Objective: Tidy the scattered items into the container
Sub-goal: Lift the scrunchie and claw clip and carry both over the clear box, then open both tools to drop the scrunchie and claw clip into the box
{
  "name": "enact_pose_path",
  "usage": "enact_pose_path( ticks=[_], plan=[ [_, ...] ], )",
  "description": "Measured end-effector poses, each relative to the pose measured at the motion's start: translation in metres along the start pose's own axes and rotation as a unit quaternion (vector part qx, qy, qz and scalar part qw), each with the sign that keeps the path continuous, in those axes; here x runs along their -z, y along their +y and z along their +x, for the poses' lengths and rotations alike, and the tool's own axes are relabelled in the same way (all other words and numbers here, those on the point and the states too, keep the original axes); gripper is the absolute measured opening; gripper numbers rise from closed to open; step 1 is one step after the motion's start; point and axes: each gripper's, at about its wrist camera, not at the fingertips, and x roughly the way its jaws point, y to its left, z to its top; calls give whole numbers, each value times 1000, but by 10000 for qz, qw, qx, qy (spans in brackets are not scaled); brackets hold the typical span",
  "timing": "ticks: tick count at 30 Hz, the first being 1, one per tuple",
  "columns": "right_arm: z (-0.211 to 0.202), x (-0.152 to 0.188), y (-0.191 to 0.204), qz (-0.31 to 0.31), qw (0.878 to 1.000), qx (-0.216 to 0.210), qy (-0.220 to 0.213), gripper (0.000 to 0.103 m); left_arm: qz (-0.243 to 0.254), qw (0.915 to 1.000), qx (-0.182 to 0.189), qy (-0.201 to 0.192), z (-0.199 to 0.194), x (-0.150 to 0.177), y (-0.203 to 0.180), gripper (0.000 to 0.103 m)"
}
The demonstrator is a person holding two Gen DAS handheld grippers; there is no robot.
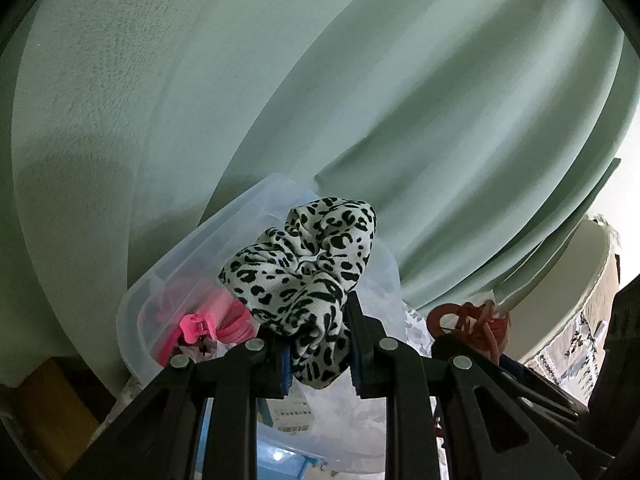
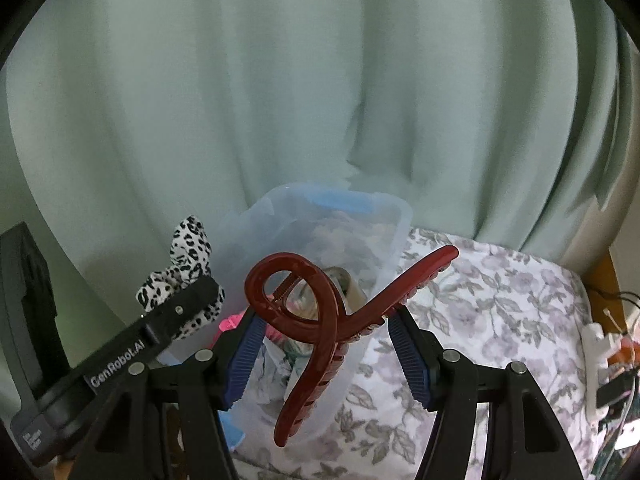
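My left gripper [image 1: 318, 322] is shut on a black-and-white leopard-print scrunchie [image 1: 308, 268], held above the near end of a clear plastic container [image 1: 176, 256]. Inside the container lie a pink hair clip [image 1: 196, 326] and other small items. My right gripper [image 2: 324, 320] is shut on a large dark-red hair claw clip [image 2: 320, 320], its loop to the left and its toothed arms stretching up right and down. It hangs over the near side of the same container [image 2: 400, 220]. The left gripper [image 2: 180, 310] with the scrunchie [image 2: 188, 248] shows at the left of the right wrist view.
A pale green curtain [image 2: 280, 80] hangs right behind the container. The container stands on a floral cloth [image 2: 500, 312]. At the far right edge sit a white power strip [image 2: 596, 360] and cables. A wooden edge [image 1: 48, 412] shows at lower left in the left wrist view.
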Motion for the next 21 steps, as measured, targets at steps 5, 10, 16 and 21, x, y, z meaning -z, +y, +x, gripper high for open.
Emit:
enact_pose_path(
  ticks=[5, 10, 16, 21],
  plan=[
    [16, -2, 2, -64, 9999, -12, 154, 67, -49, 9999, -91, 71, 6, -20, 9, 22],
    [30, -4, 5, -133, 9995, -66, 270, 67, -90, 9998, -133, 106, 31, -35, 1, 24],
    [40, -6, 5, -194, 9994, -52, 299, 68, -203, 9994, -251, 93, 29, -25, -7, 50],
    [44, -6, -3, -73, 9995, -11, 291, 71, -97, 9998, -162, 48, 40, -33, -15, 70]
  ],
)
